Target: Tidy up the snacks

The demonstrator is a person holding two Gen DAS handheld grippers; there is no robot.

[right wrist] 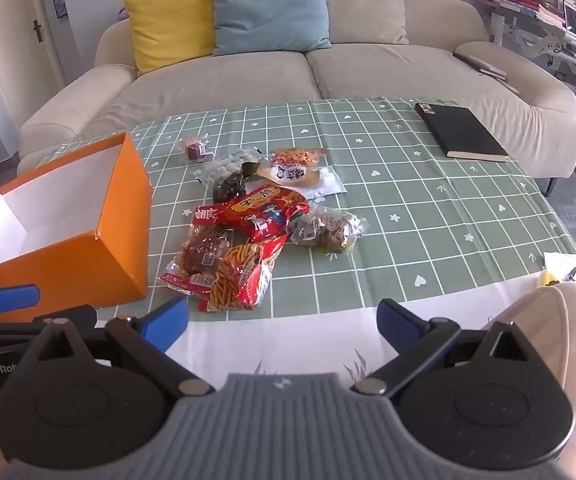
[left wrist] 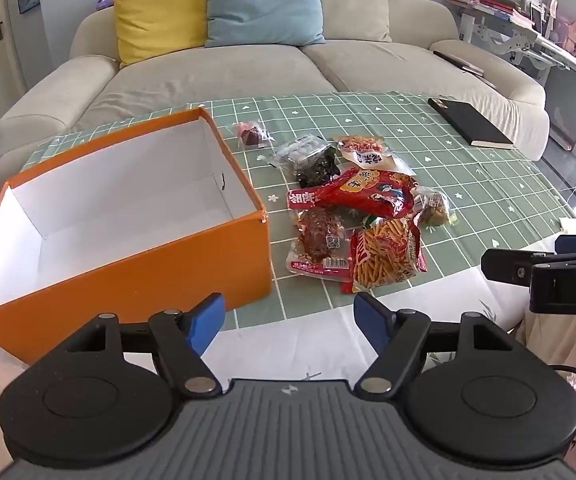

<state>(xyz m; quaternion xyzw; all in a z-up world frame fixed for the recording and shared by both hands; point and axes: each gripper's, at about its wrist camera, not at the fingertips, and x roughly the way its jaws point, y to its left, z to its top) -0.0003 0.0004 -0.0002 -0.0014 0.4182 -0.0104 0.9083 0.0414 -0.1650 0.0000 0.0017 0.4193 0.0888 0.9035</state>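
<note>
An orange box (left wrist: 127, 248) stands open at the left of the counter (right wrist: 428, 216), white inside. Just right of it lies a heap of snacks (right wrist: 247, 232), the red bag (left wrist: 360, 194) on top, a chip bag (left wrist: 386, 258) nearest. A black book (right wrist: 462, 132) sits far right. Left gripper (left wrist: 288, 320) and right gripper (right wrist: 281, 322) hover over the near edge, jaws wide apart and holding nothing.

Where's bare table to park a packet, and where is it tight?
Bare cloth lies between the snack pile and the black notebook, and along the white near edge. The orange box is empty. It is tight between box and pile.
</note>
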